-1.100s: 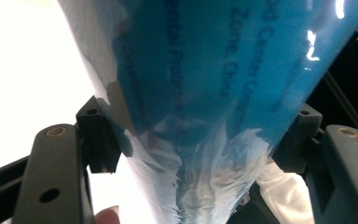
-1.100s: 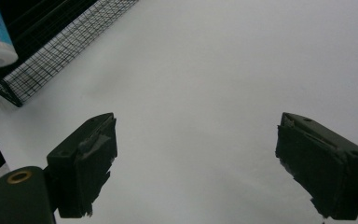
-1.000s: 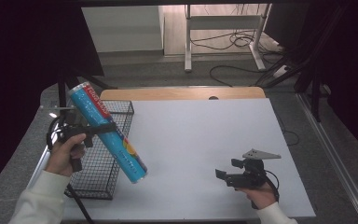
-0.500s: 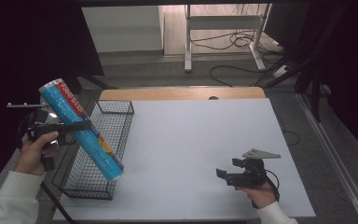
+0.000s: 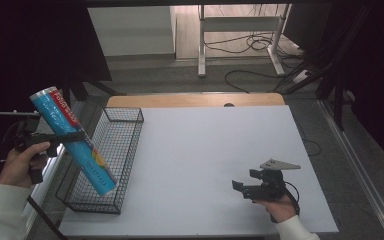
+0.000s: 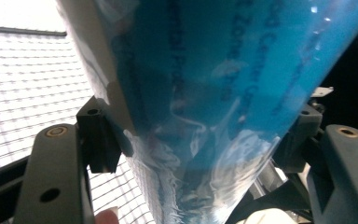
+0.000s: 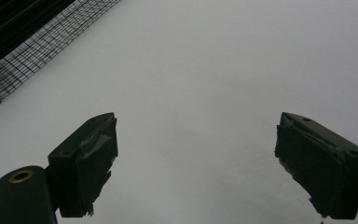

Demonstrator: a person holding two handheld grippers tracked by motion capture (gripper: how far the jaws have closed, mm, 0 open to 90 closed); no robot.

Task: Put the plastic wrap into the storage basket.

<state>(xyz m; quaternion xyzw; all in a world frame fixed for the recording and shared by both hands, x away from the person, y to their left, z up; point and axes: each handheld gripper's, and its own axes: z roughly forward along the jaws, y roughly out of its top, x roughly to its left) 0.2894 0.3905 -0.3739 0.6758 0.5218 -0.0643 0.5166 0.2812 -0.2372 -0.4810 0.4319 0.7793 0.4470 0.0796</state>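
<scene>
Holding blue tube (image 5: 74,141) tilted in left tongs (image 5: 55,137), pinched mid-length | shifted leftward since a second ago, lower end now above wire basket (image 5: 125,137) | right tongs (image 5: 244,189) spread, empty, unmoved on white surface (image 5: 215,150) | drop into basket likely next.

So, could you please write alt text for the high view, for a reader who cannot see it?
A person's left gripper holds a tilted blue tube, its lower end over a black wire basket at the left edge of a white table. The right gripper rests open near the table's front right.
</scene>
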